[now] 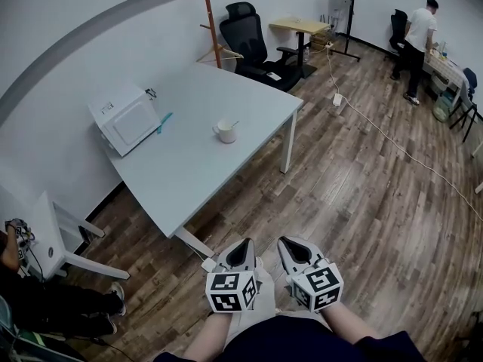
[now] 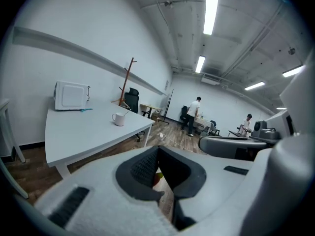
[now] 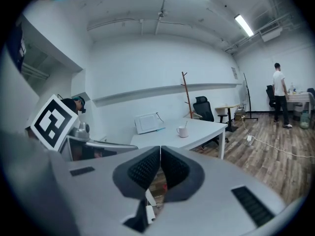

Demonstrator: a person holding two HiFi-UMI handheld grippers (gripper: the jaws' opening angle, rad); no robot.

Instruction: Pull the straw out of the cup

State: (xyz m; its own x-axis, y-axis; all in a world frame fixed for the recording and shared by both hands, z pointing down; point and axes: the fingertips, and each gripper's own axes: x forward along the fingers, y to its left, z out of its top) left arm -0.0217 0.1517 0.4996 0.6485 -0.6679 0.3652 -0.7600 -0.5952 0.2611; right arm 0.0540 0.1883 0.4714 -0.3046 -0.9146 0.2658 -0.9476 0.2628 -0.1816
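Note:
A white cup [image 1: 225, 132] with a straw [image 1: 234, 124] leaning out of it stands on the white table [image 1: 196, 164], far ahead of me. The cup [image 2: 118, 118] shows small in the left gripper view, and the cup [image 3: 182, 131] in the right gripper view too. Both grippers are held close to my body above the wooden floor, well short of the table. My left gripper [image 1: 243, 247] has its jaws together with nothing between them. My right gripper [image 1: 291, 245] is likewise shut and empty.
A white microwave [image 1: 124, 117] and a blue pen-like item [image 1: 164, 121] sit at the table's far left. A black office chair [image 1: 253, 40] and a wooden coat stand [image 1: 212, 23] are behind the table. A cable [image 1: 392, 142] crosses the floor. A person [image 1: 417, 45] stands at far right.

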